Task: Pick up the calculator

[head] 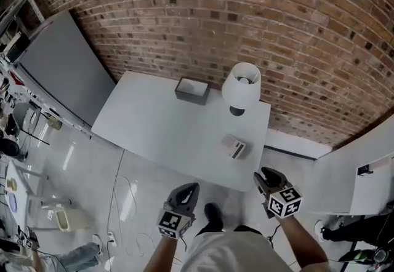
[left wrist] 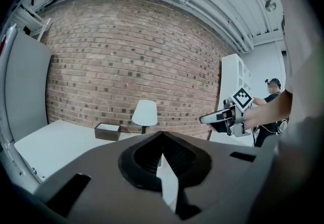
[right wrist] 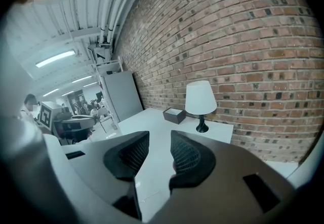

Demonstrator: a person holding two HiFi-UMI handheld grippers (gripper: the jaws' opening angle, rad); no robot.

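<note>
White counter, calculator not yet taken
Calculator (head: 233,146) lies flat by the near right corner of the counter (head: 154,123), apart from both claws. Left claw (head: 192,187) closed, empty; right claw (head: 263,173) parted, empty. Judged light, rigid, smooth-cased (may skid): pinch across its long edges

White table (head: 154,123): dark box (head: 192,90), lamp (head: 240,87), calculator (head: 233,146) near right edge.
</note>
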